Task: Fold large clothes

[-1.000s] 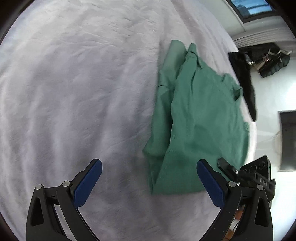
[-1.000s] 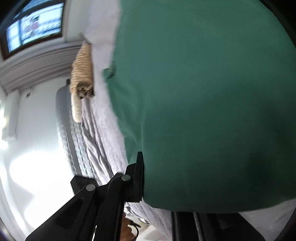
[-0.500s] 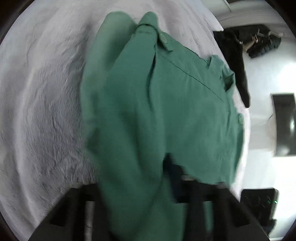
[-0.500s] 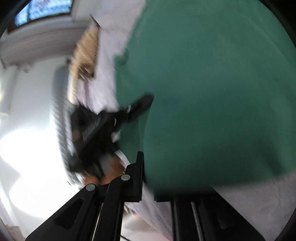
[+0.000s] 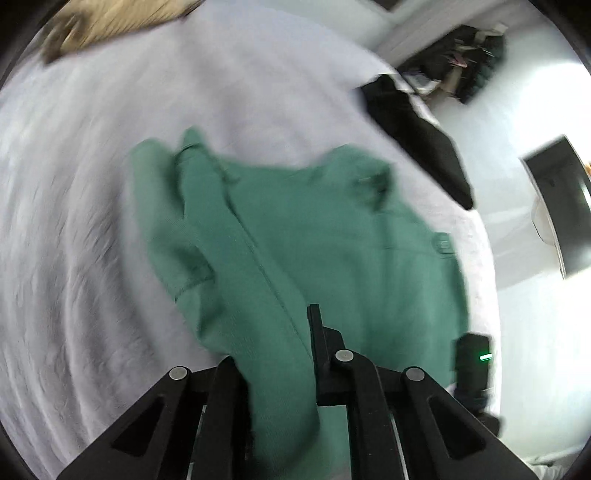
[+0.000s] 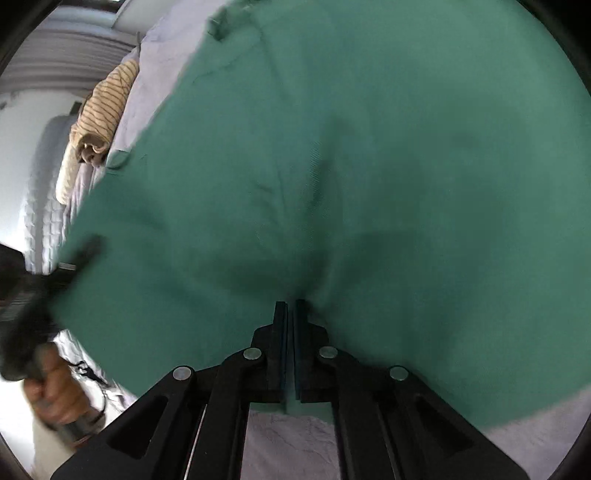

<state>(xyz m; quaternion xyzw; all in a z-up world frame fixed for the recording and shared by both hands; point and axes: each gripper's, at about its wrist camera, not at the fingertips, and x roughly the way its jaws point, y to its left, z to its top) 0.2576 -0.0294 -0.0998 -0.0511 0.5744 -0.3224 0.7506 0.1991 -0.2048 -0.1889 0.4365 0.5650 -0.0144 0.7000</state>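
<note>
A large green shirt [image 5: 314, 236] lies partly folded on the white bedspread [image 5: 74, 221], collar end far from me. My left gripper [image 5: 280, 332] is shut on the shirt's near edge; cloth drapes over its left finger and hides it. In the right wrist view the same green shirt [image 6: 369, 166] fills the frame. My right gripper [image 6: 290, 314] is shut on a pinched fold of it, pads nearly touching. The right gripper's body shows in the left wrist view [image 5: 472, 362] at the shirt's right edge.
A black garment [image 5: 417, 125] lies at the bed's far right edge. A striped tan garment [image 6: 103, 99] lies at the bed's far side, blurred in the left wrist view [image 5: 110, 22]. A hand [image 6: 55, 398] holds the left gripper's handle. A dark screen [image 5: 561, 206] is on the right wall.
My left gripper was open above the bed, moved onto the shirt's near edge and closed on it. My right gripper kept its hold and the shirt shifted under it.
</note>
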